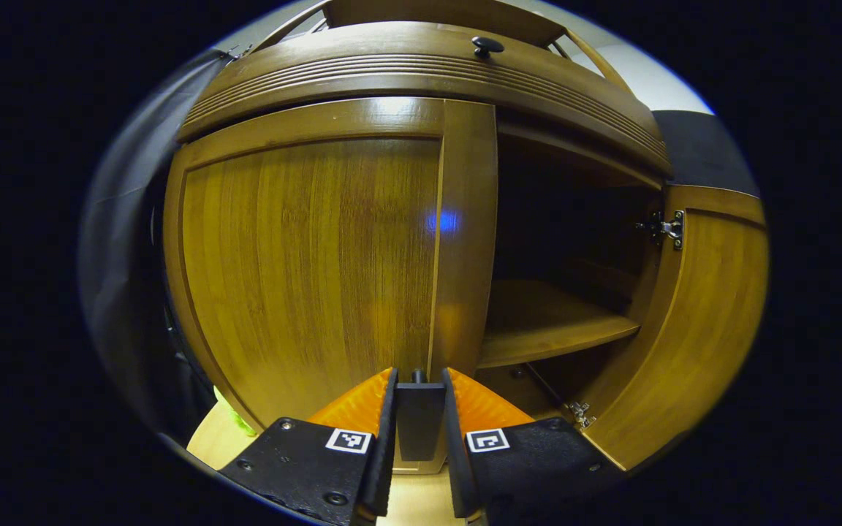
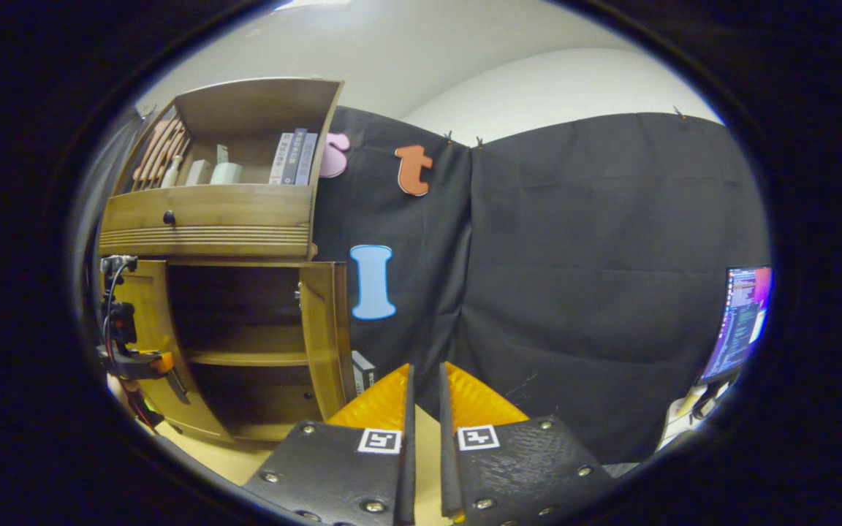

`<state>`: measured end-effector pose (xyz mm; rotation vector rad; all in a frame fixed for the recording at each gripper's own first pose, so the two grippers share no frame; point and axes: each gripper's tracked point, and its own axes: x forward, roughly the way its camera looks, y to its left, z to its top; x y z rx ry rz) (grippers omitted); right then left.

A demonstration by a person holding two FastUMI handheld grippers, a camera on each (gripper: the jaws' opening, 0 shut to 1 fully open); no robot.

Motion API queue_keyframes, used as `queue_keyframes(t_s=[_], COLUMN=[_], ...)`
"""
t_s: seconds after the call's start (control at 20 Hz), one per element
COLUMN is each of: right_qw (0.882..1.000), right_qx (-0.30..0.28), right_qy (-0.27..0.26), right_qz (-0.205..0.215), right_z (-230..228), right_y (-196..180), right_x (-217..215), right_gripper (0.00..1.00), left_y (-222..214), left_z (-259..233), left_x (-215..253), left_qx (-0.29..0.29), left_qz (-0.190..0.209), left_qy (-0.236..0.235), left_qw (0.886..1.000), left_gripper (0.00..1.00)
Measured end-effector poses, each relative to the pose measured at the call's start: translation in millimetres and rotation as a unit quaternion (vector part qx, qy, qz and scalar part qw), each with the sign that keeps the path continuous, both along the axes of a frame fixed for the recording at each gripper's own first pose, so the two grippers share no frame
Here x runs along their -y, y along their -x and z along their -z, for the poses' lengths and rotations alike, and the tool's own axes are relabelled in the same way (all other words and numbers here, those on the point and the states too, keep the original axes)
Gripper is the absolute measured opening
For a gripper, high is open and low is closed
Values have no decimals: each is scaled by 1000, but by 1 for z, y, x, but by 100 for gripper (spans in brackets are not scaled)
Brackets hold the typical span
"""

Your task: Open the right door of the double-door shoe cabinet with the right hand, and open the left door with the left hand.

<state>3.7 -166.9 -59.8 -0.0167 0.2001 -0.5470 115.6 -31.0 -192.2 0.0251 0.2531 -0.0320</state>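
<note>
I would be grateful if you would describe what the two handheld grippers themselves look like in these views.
Each gripper has two wedge-shaped fingers on flat black plates fastened with screws, and each plate carries a small square black-and-white marker: the left gripper and the right gripper look alike. Seen farther off in the right gripper view, the left gripper is a dark unit with a black cable looping down from it.

Right door (image 1: 691,321) swung wide, cabinet interior reachable; left door (image 1: 304,270) blocks left half

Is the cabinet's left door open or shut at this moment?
Shut. The left door sits flush in its frame, while the right door stands swung out, baring a shelf.
</note>
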Motion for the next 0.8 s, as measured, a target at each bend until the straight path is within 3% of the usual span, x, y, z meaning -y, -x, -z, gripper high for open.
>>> queue_keyframes(t_s=[0.8], right_qw=[992], right_qx=[-9], right_qy=[-23], right_qz=[-123], right_z=[9], right_y=[-31], right_x=[-71], right_gripper=[14], left_y=[89], left_z=[-11], left_x=[-28], left_qx=[7], left_qz=[-17], left_qy=[22], left_qw=[1000], left_gripper=[33])
